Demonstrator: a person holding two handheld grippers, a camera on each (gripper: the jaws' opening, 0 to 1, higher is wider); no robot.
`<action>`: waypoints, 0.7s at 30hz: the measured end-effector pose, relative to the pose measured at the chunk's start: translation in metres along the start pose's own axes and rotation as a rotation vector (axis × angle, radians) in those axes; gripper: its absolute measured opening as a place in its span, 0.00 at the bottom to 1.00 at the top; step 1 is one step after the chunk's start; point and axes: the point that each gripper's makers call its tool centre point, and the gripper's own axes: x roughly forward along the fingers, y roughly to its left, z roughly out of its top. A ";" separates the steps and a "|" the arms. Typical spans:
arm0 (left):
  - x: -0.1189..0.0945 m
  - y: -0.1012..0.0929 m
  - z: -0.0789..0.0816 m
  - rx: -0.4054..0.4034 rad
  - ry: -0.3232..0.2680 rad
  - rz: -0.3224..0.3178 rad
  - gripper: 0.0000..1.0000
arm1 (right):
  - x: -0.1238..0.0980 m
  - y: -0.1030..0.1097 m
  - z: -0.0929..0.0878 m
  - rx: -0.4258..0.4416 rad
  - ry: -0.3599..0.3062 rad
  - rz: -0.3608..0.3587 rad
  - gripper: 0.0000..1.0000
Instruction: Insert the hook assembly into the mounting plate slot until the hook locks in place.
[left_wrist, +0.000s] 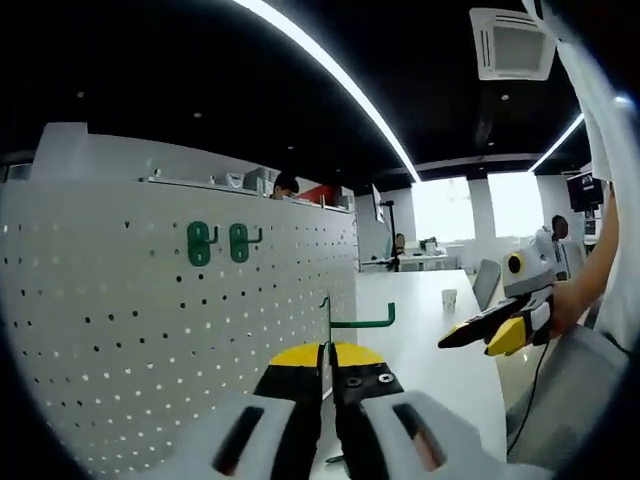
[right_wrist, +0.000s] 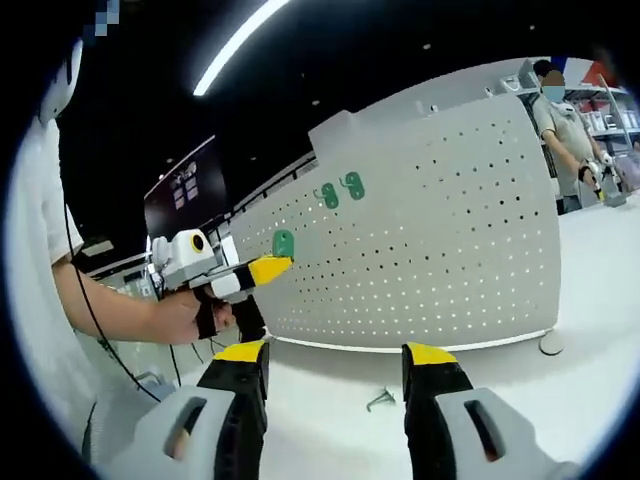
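Note:
A white perforated mounting plate (left_wrist: 150, 320) stands upright on the table, with two green hooks (left_wrist: 218, 243) hanging high on it. My left gripper (left_wrist: 328, 356) is shut on a green hook assembly (left_wrist: 352, 322), whose wire arm points right, just off the plate's face. In the right gripper view the same plate (right_wrist: 440, 240) carries the two hooks (right_wrist: 340, 190), and the left gripper (right_wrist: 268, 268) holds the green piece (right_wrist: 283, 243) near the plate's left end. My right gripper (right_wrist: 335, 356) is open and holds nothing; it also shows at the right (left_wrist: 495, 330).
A spare green hook (right_wrist: 380, 400) lies on the white table (right_wrist: 330, 420) between my right jaws. A small round white object (right_wrist: 548, 345) sits by the plate's right foot. A paper cup (left_wrist: 449, 298) stands farther down the table. A person (right_wrist: 560, 120) stands behind the plate.

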 end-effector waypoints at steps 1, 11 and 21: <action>0.000 0.000 0.000 0.001 0.000 0.001 0.02 | 0.000 0.000 0.000 -0.004 0.000 -0.001 0.52; 0.000 -0.001 -0.004 -0.008 0.010 0.007 0.02 | 0.010 0.012 0.012 -0.048 -0.037 0.028 0.49; -0.003 -0.002 0.000 -0.018 -0.001 0.025 0.02 | 0.023 0.023 0.022 -0.065 -0.051 0.057 0.44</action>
